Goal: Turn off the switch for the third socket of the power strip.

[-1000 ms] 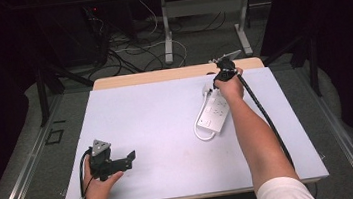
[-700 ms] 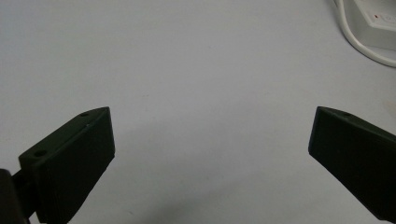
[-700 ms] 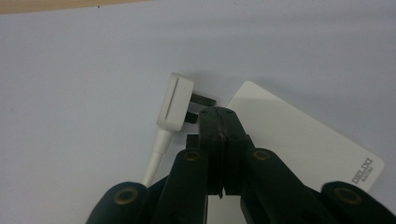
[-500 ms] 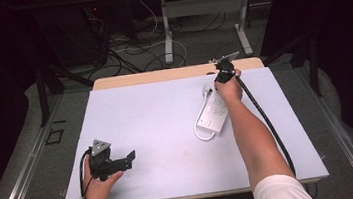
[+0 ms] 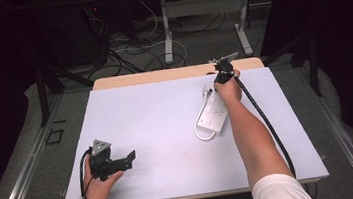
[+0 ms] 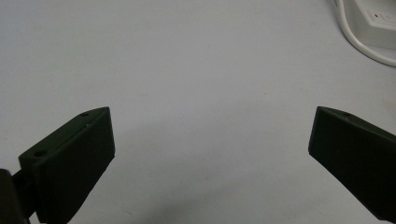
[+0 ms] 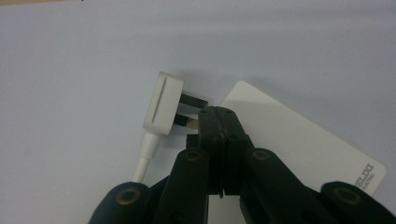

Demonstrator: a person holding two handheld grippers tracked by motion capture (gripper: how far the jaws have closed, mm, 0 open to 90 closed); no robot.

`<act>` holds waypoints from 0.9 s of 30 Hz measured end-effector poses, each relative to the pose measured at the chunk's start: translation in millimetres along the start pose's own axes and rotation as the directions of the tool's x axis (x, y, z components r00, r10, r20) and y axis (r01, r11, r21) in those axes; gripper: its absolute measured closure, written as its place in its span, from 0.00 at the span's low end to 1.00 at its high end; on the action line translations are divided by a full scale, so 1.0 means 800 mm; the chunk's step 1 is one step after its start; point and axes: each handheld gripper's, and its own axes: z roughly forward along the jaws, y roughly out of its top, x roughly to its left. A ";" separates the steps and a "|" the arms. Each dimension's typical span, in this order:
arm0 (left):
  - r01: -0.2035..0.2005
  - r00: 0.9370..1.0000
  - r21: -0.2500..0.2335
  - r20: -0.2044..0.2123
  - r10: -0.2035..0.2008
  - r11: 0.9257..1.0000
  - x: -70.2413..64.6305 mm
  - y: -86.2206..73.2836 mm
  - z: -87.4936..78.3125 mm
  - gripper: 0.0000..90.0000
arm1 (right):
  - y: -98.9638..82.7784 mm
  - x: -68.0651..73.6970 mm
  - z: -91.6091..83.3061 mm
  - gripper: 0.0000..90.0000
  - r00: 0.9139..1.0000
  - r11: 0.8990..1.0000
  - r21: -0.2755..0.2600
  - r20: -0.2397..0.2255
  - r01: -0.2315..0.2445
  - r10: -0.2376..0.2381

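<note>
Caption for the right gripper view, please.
Right gripper, jaws shut, beside a white plug and the white power strip.

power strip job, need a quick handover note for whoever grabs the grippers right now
Left gripper: jaws wide open, holding nothing, resting at the near left of the white table.
Right gripper: jaws shut together, tips right beside the prongs of the white plug; whether they pinch a prong cannot be told.
Things: the white power strip lies flat at the far right of the table, its cable looping near its near end; the plug lies on its side on the table just off the strip's far end.
Done: right gripper has reached the plug.
Left: probably secure the plug and move it.
</note>
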 end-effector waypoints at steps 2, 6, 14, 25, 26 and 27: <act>0.001 1.000 -0.001 -0.001 -0.001 1.000 0.000 0.000 0.000 0.01 | 0.000 0.000 0.000 1.00 1.000 1.000 -0.002 -0.003 0.001 -0.001; 0.000 1.000 -0.002 -0.001 0.000 1.000 0.000 0.000 0.000 0.01 | -0.001 0.000 0.000 1.00 1.000 1.000 -0.001 -0.003 0.013 -0.013; 0.000 1.000 0.002 -0.003 0.000 1.000 0.000 -0.001 0.000 0.01 | -0.003 0.001 0.003 1.00 0.999 1.000 -0.021 0.033 0.022 -0.021; -0.003 1.000 0.006 0.003 0.003 1.000 -0.001 0.001 0.001 0.01 | -0.004 -0.001 0.002 1.00 0.999 0.999 -0.017 0.038 0.028 -0.028; -0.003 1.000 0.010 0.007 0.003 1.000 -0.001 0.001 0.001 0.01 | -0.003 0.000 0.002 1.00 0.999 1.000 -0.018 0.035 0.026 -0.025; -0.004 1.000 0.009 0.007 0.004 1.000 -0.001 0.001 0.001 0.01 | -0.003 0.000 0.002 1.00 0.999 1.000 -0.018 0.027 0.023 -0.022</act>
